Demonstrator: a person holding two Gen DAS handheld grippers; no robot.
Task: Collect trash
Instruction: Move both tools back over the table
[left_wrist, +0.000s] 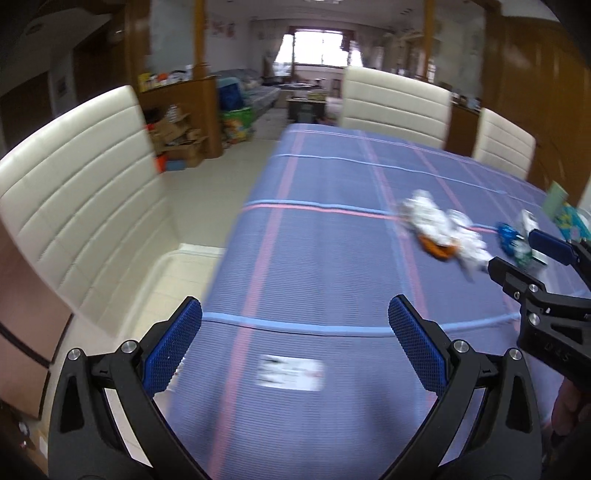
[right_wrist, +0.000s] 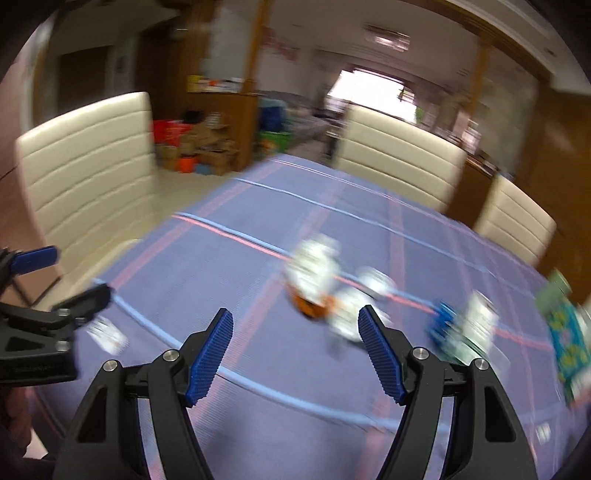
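Crumpled white trash with an orange piece lies on the blue striped tablecloth. To its right is a blue and green wrapper. A small flat white wrapper lies near the front. My left gripper hangs open above the cloth, just over the flat wrapper, holding nothing. My right gripper is open and empty too, short of the crumpled heap. Both views are blurred by motion.
Cream chairs stand along the table's left side and far end. A teal patterned box sits at the right edge. Shelves with cartons stand beyond the tiled floor.
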